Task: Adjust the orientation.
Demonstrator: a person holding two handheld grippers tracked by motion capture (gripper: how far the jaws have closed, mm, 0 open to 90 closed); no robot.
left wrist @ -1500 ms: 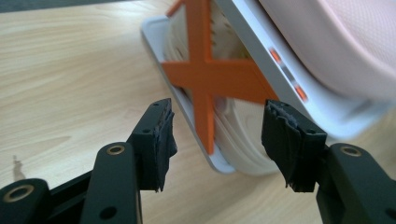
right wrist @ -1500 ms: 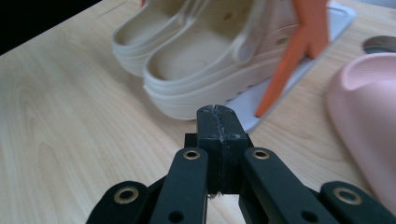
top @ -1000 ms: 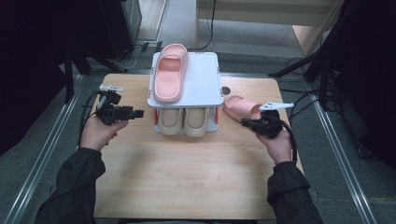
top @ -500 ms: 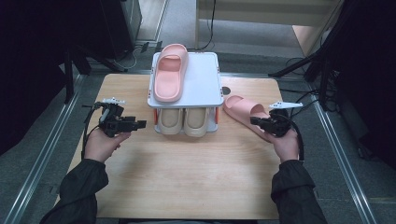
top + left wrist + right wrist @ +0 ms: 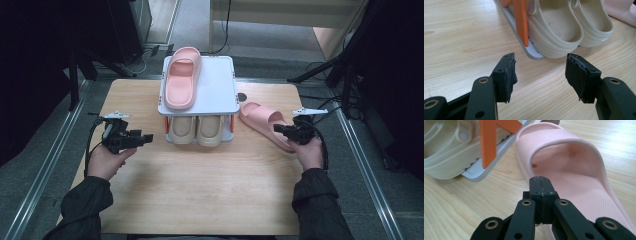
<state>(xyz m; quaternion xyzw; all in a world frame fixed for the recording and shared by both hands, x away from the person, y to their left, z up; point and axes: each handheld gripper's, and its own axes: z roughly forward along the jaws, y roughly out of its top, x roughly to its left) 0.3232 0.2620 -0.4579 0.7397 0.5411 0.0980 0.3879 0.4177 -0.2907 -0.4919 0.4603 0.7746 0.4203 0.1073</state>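
The work in hand appears to be stowing the loose pink slipper (image 5: 266, 125) on the white shoe rack (image 5: 210, 85), whose top shelf is already carrying the matching pink slipper (image 5: 182, 77) on its left half while a pair of beige clogs (image 5: 196, 131) is occupying the lower shelf. The loose pink slipper is lying flat on the counter (image 5: 200, 190), just right of the rack's front corner, with its toe end pointing toward the rack. The step in progress is judged to be the approach to the pick. The right claw (image 5: 540, 179) is clenched with nothing between its pads, and it is hovering at the slipper's near edge, aiming into the opening under the strap. The next move is calling for this claw to be released, for one pad to be set inside the strap or sidewall and the other outside, and for a firm closure before lifting to the free right half of the top shelf. The right hand (image 5: 309, 150) is holding its claw low and roughly level, pointing left toward the rack. The left claw (image 5: 541, 68) is released, its pads standing well apart and empty, pointing right at the rack's front left corner and the clogs; the left hand (image 5: 105, 160) is resting near the counter's left edge.
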